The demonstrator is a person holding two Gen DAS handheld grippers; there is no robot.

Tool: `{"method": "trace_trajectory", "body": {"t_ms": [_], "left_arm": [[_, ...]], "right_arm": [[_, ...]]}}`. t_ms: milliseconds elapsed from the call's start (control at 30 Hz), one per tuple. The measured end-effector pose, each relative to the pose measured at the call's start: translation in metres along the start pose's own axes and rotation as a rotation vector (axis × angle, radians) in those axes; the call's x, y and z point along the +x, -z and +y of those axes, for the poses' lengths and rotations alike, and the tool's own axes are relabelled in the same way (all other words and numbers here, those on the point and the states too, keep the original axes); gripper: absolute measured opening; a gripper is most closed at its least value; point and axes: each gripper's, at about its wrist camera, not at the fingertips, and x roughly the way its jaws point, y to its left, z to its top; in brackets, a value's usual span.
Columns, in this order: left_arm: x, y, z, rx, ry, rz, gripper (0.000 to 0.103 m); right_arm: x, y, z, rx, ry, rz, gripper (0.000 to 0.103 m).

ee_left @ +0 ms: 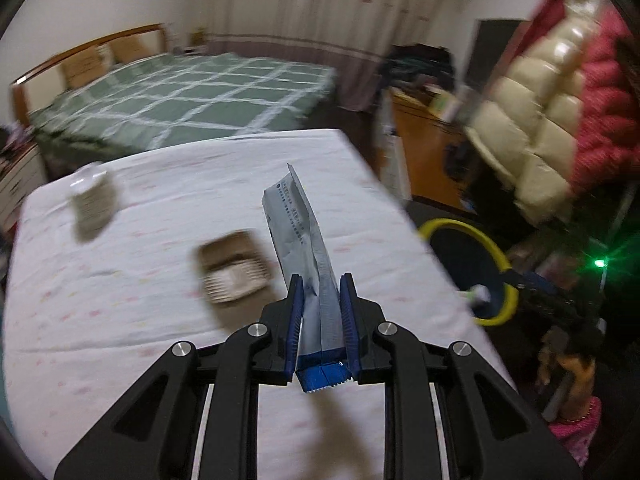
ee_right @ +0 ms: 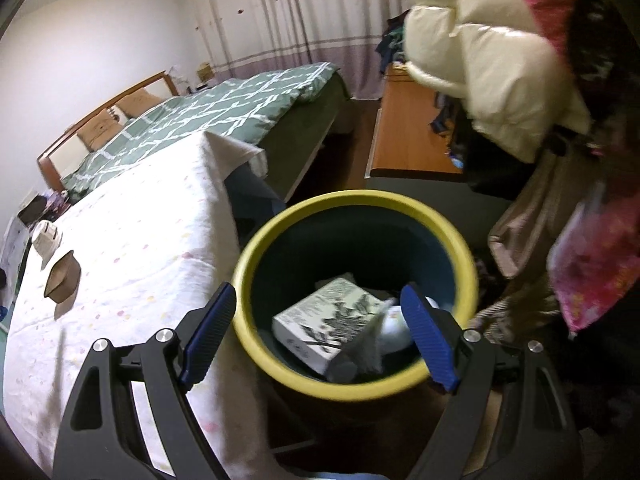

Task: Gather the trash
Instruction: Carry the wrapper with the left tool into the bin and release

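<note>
My left gripper [ee_left: 320, 284] is shut on a grey-blue foil wrapper [ee_left: 298, 232] and holds it upright above the white tablecloth [ee_left: 140, 320]. A brown cardboard tray [ee_left: 234, 266] and a blurred small carton [ee_left: 94, 206] lie on the cloth to the left. My right gripper [ee_right: 318, 300] is open and empty over the yellow-rimmed dark bin [ee_right: 256, 248]. Inside the bin lie a white printed box [ee_right: 320, 320] and a blurred pale falling piece [ee_right: 370, 344]. The bin also shows in the left wrist view [ee_left: 500, 256], right of the table.
The brown tray [ee_right: 62, 278] and small carton [ee_right: 46, 236] also show at the table's far left. A green checked bed [ee_right: 208, 108] lies behind the table. A wooden desk [ee_right: 404, 140] and hanging cream and pink jackets [ee_right: 492, 52] crowd the right side.
</note>
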Motion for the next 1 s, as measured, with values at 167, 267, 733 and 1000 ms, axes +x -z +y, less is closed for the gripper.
{"method": "trace_trajectory", "body": {"t_ms": [167, 267, 733, 1000], "left_arm": [[0.033, -0.015, -0.071, 0.100, 0.128, 0.047, 0.019], [0.060, -0.025, -0.107, 0.132, 0.198, 0.089, 0.019], [0.196, -0.027, -0.227, 0.263, 0.256, 0.272, 0.020], [0.213, -0.027, -0.234, 0.281, 0.216, 0.277, 0.048]], "right_arm": [[-0.018, 0.004, -0.028, 0.027, 0.052, -0.031, 0.080], [-0.027, 0.008, -0.042, 0.039, 0.078, -0.042, 0.080], [-0.051, 0.025, -0.076, 0.082, 0.094, -0.052, 0.080], [-0.048, 0.026, -0.079, 0.090, 0.090, -0.038, 0.080]]}}
